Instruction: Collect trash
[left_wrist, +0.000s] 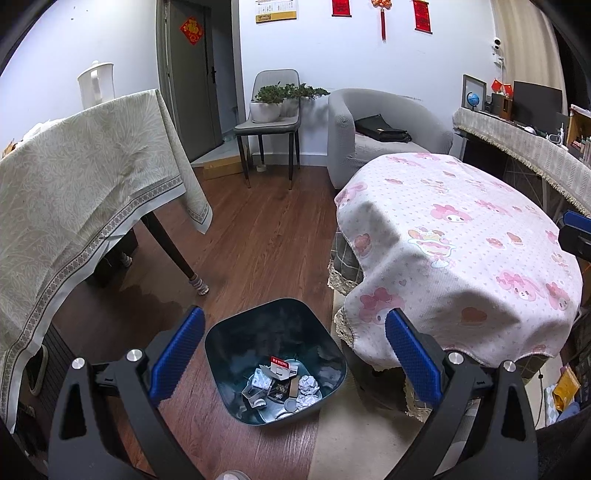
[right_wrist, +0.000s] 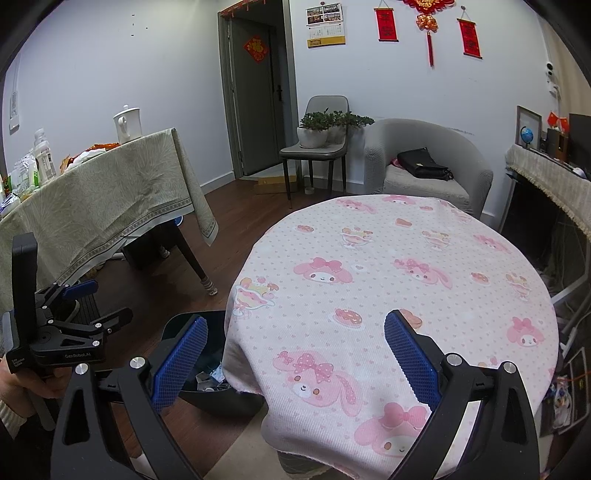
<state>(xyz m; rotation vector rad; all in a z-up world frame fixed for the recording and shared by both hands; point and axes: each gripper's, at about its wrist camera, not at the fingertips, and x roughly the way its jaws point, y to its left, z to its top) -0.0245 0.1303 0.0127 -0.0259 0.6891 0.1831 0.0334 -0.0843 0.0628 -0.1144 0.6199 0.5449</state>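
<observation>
Below, at the lower centre of the left wrist view, the dark trash bin (left_wrist: 275, 363) is seen on the wooden floor (left_wrist: 255, 236), just beside the round table (left_wrist: 461, 251) draped in a pink cartoon cloth; crumpled paper (left_wrist: 308, 386), a red-and-white card (left_wrist: 281, 367) and other small scraps are gathered at its bottom; the left tool (left_wrist: 295, 354) is held above the bin, its blue-padded fingers spread wide with nothing between them; in the right wrist view the right tool (right_wrist: 295, 354) is likewise released and empty, held over the near edge of the pink cloth; the bin (right_wrist: 207, 369) is seen only in part at the lower left of that frame, half hidden by the hanging cloth; the left tool (right_wrist: 96, 302) is seen at the far left, gripped by a hand (right_wrist: 26, 384); a second table (right_wrist: 96, 199) with a pale green cloth is seen at the upper left, with bottles and a white jug (right_wrist: 128, 123) upon it.
</observation>
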